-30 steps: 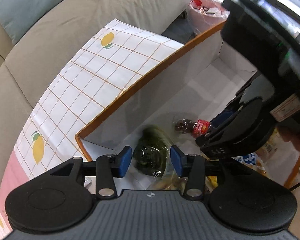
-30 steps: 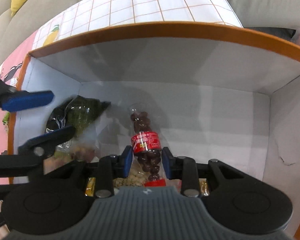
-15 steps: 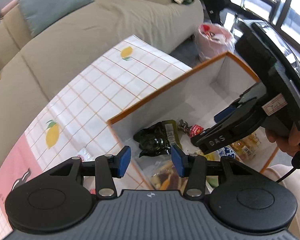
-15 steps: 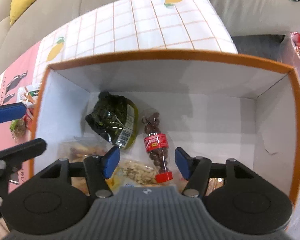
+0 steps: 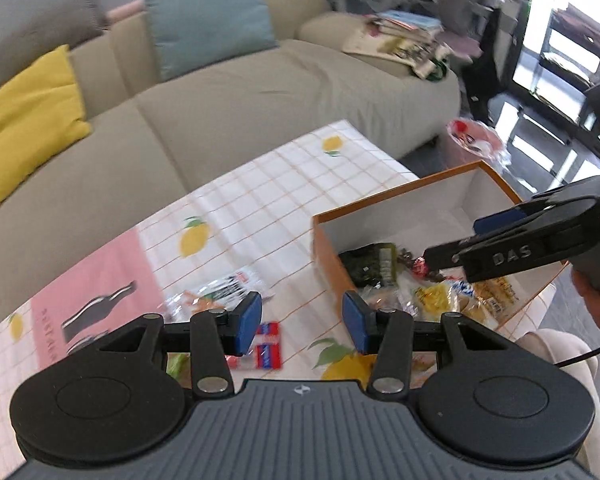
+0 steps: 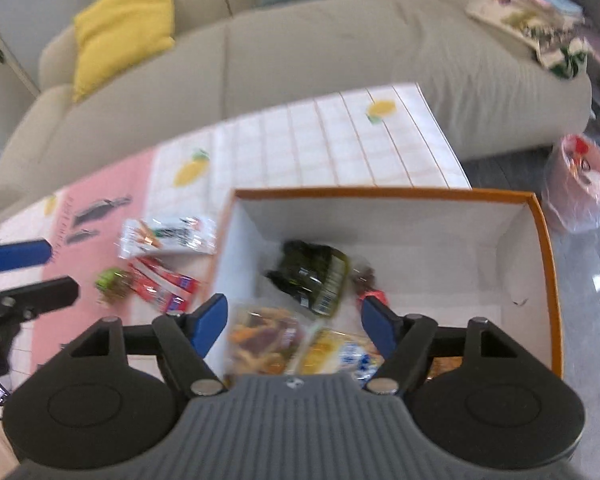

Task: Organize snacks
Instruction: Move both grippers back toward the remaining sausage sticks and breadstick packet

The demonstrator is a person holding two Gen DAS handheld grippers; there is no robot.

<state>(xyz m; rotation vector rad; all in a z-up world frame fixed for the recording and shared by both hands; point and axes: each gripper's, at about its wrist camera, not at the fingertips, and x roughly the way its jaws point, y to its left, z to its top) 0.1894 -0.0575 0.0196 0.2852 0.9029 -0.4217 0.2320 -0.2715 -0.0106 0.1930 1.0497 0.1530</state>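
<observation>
Left wrist view: the left tool (image 5: 302, 322) hangs empty, parted, above the desk (image 5: 284, 184), where a white packet (image 5: 228, 286) and red sachets (image 5: 266, 344) wait outside the box (image 5: 416, 194). "DAS" reads on the right tool (image 5: 456, 244).

Right wrist view: the right tool (image 6: 294, 322) is opening, gripping nothing, over the box (image 6: 544, 248), which holds a dark green bag (image 6: 312, 276) and other snacks. About half done, I judge; labels too blurred.
</observation>
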